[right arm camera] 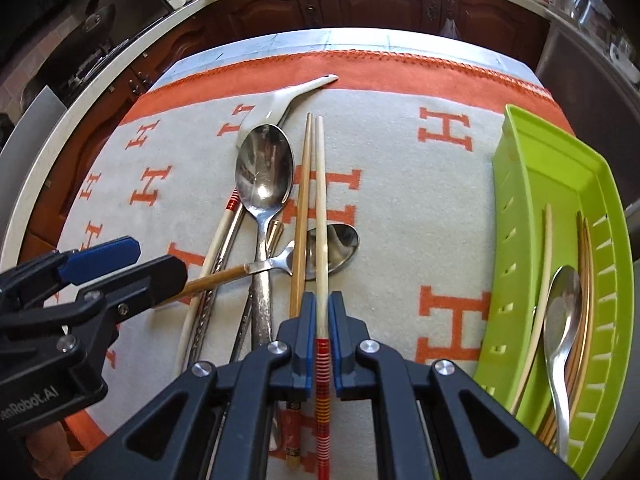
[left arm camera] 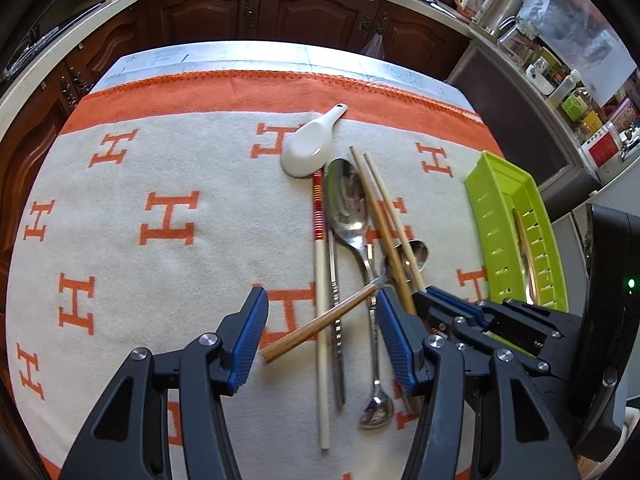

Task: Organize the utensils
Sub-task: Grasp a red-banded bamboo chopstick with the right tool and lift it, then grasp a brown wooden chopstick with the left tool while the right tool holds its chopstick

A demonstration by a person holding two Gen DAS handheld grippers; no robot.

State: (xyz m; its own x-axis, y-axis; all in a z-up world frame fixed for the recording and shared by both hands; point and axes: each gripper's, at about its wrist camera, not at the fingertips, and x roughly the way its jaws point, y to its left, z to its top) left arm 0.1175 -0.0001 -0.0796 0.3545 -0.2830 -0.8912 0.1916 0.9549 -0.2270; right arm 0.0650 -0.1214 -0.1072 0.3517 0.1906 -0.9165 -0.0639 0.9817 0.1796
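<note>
My right gripper (right arm camera: 322,310) is shut on a cream chopstick (right arm camera: 321,220) just ahead of its red-striped end; a bamboo chopstick (right arm camera: 301,200) lies alongside it. My left gripper (left arm camera: 324,320) hangs open above the pile, pads touching nothing. Under it cross a wooden-handled small spoon (left arm camera: 320,326), a second cream chopstick (left arm camera: 319,280) with red bands, a metal chopstick (left arm camera: 337,320) and a large metal spoon (left arm camera: 346,200). A white ceramic spoon (left arm camera: 308,148) lies beyond them. The left gripper (right arm camera: 156,260) also shows at the left of the right wrist view.
A lime-green slotted tray (right arm camera: 516,200) stands at the right on the orange-and-white cloth (left arm camera: 160,160); inside lie a metal spoon (right arm camera: 562,300) and several chopsticks. Dark wooden cabinets (left arm camera: 304,12) and a cluttered counter (left arm camera: 560,80) run behind the table.
</note>
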